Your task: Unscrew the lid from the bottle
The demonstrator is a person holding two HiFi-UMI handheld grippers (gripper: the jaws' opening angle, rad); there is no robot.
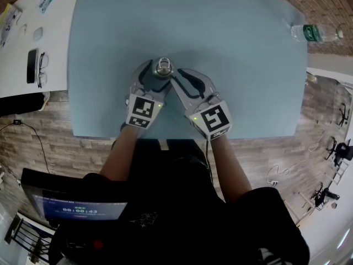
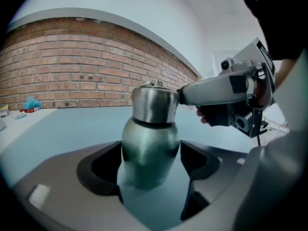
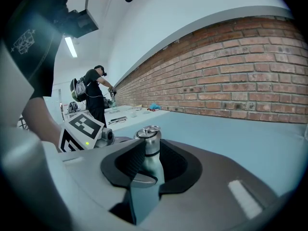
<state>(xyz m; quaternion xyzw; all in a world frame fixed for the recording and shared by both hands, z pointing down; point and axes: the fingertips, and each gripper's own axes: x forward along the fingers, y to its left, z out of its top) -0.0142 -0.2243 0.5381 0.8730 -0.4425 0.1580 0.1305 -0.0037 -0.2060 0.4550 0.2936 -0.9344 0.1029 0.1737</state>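
A green metal bottle [image 2: 148, 153] with a steel lid [image 1: 163, 66] stands upright on the blue table [image 1: 220, 32], near its front edge. My left gripper [image 2: 149, 161] has its jaws wide around the bottle's body, and both pads lie against its sides. My right gripper [image 3: 151, 160] comes in from the right and is closed on the lid [image 3: 148, 137], which sits between its ribbed pads. In the left gripper view one of the right gripper's fingers [image 2: 211, 89] reaches the lid [image 2: 155, 102] from the side. In the head view the two grippers meet at the bottle.
A clear plastic water bottle [image 1: 315, 33] lies at the table's far right corner. A white table [image 1: 16, 65] on the left bears glasses [image 1: 43, 69] and a phone [image 1: 32, 65]. A person [image 3: 94, 93] stands far off by a brick wall [image 3: 250, 71].
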